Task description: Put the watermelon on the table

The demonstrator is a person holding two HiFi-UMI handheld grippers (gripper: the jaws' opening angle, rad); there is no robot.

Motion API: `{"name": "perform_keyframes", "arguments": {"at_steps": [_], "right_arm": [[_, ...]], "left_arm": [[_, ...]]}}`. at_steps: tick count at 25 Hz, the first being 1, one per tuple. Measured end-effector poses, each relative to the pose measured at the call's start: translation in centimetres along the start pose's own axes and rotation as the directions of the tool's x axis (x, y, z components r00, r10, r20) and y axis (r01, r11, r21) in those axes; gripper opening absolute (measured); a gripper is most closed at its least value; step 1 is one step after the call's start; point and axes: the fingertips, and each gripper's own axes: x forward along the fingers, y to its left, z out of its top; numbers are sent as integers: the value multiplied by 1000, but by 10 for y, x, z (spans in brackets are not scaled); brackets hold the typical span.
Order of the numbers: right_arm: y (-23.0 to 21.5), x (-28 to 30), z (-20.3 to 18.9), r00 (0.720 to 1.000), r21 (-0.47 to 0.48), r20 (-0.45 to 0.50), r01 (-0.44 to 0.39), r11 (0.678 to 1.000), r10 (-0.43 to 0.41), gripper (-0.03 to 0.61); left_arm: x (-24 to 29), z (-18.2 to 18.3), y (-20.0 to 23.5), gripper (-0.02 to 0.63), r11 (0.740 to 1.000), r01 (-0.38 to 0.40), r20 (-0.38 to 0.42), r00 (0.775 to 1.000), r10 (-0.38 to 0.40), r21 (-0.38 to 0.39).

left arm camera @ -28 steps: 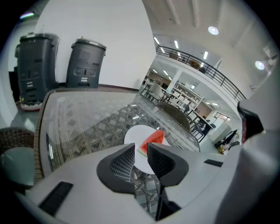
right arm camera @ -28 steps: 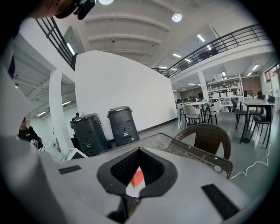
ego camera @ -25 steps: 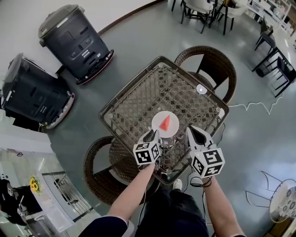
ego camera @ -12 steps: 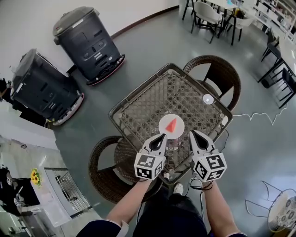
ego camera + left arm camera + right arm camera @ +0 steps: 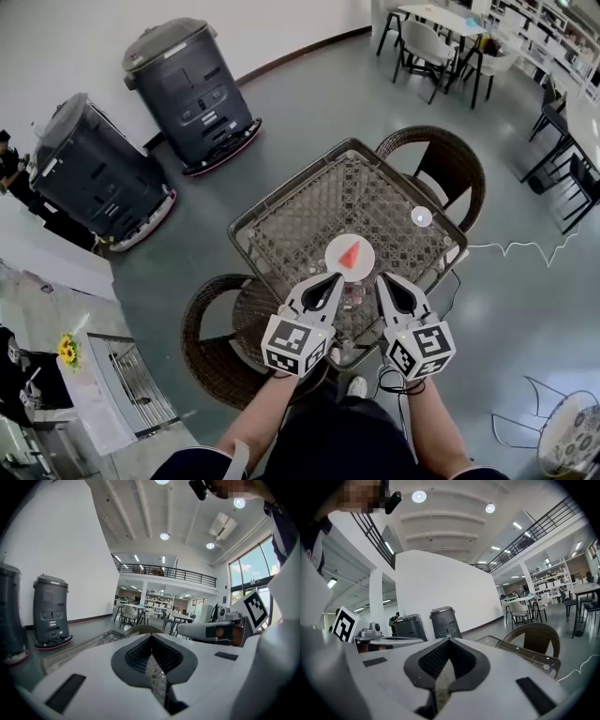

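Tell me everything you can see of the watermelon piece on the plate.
The watermelon is a small red wedge, triangular from above, with its point away from the person. Rind and seeds are too small to tell. It lies flat near the middle of a round white plate on the table, in its near half. Only the plate touches it. The left tongs and right tongs are shut, clear of the slice.

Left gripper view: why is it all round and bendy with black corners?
Left gripper view: the wide-angle lens bulges everything and darkens the corners; the left gripper, so near, looks soft. Right gripper view: same bulge and dark rim. Head view: sharper, sheen on the floor.
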Motion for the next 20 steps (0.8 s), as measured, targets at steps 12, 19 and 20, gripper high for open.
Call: {"name": "perform_keyframes", "arguments": {"at_steps": [12,19,20], "right_arm": [[23,-13,30,998,-55,44,-33,998,36,3],[22,-18,34,998,-55,52,-23,998,26,3],[22,-18,34,998,-55,54,-23,998,26,3]], "left_arm": [[-16,21,-23,6,998,61,25,998,-61,1],[-17,25,-31,6,997,75,30,997,-75,6],[-17,25,-32,6,997,76,30,997,-76,4]]}}
